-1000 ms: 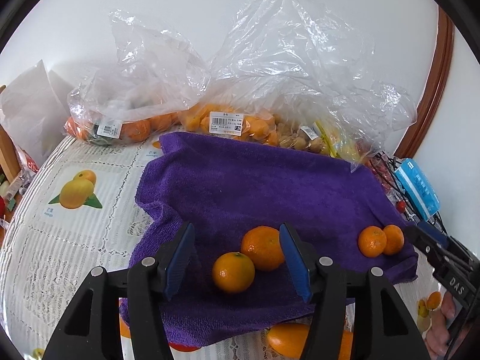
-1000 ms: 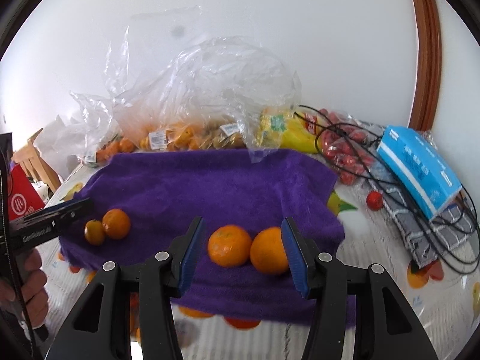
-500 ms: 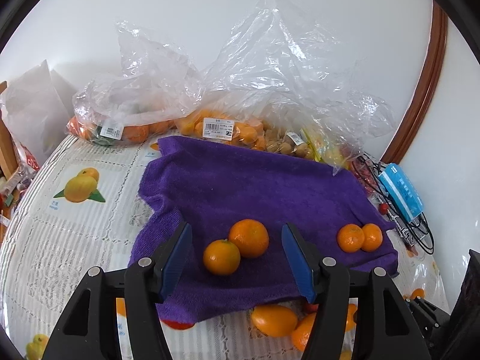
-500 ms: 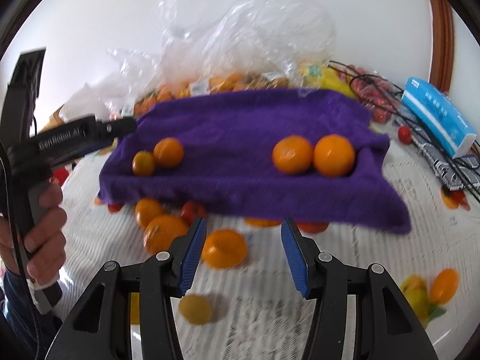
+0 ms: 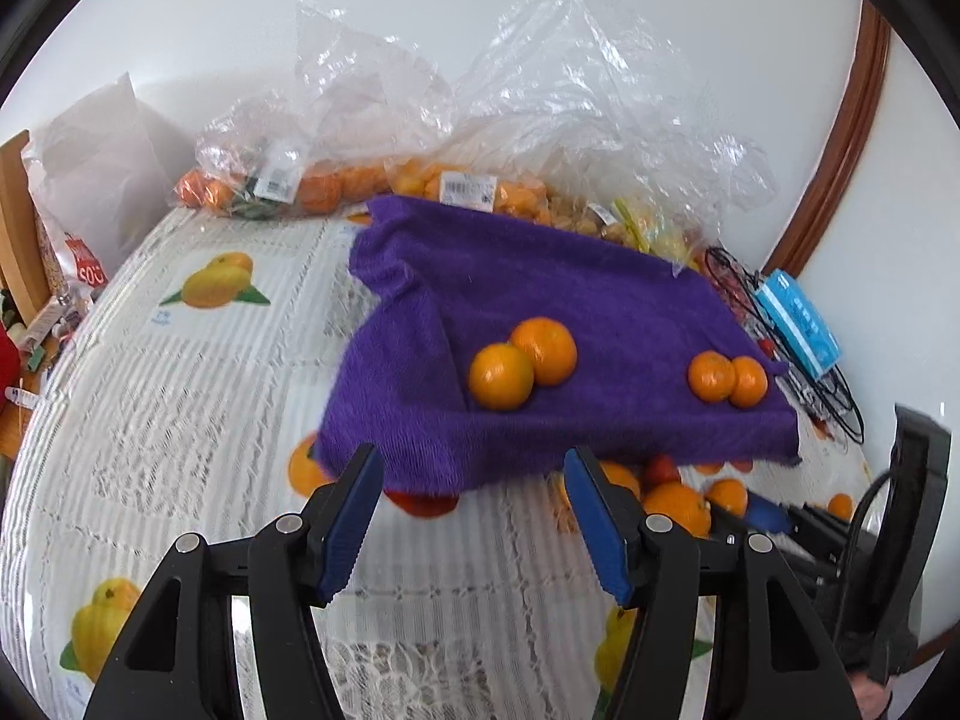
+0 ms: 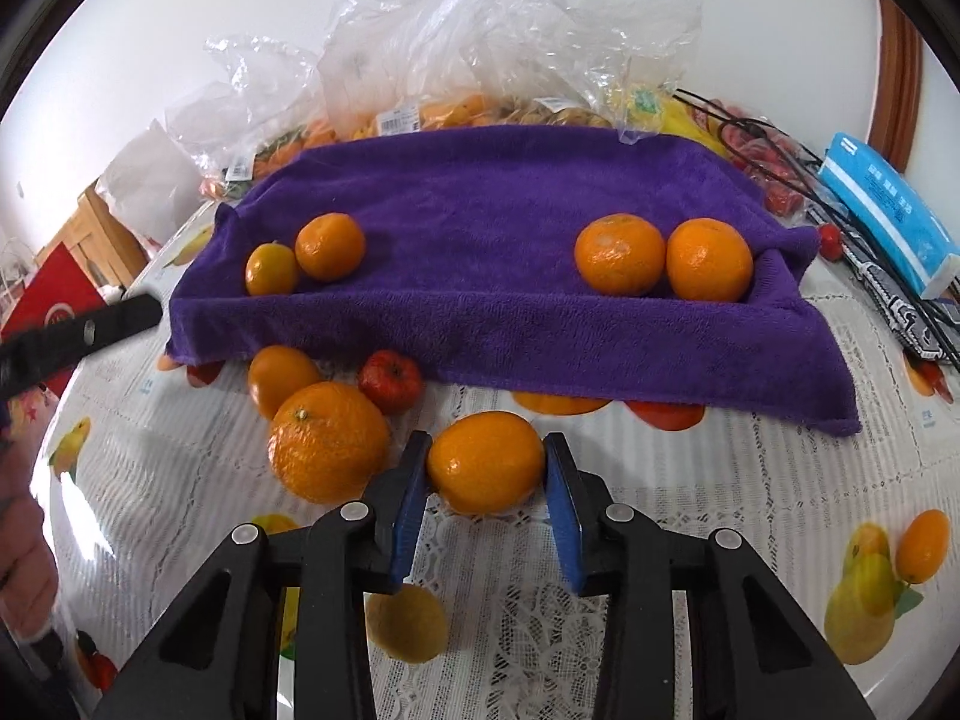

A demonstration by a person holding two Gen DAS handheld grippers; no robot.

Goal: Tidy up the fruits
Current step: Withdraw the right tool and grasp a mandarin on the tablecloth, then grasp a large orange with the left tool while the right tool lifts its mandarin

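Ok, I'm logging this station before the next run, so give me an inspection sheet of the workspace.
Surface: lace tablecloth with printed fruit.
Job's things: four oranges in two pairs on the purple towel; loose orange in front; large orange, smaller orange and red fruit beside it.
Clutter: plastic bags of fruit behind; blue box.
Grippers: right gripper shut on the loose orange; left gripper open, empty.
Cables: black cable at right.
Surroundings: white wall, wooden trim.
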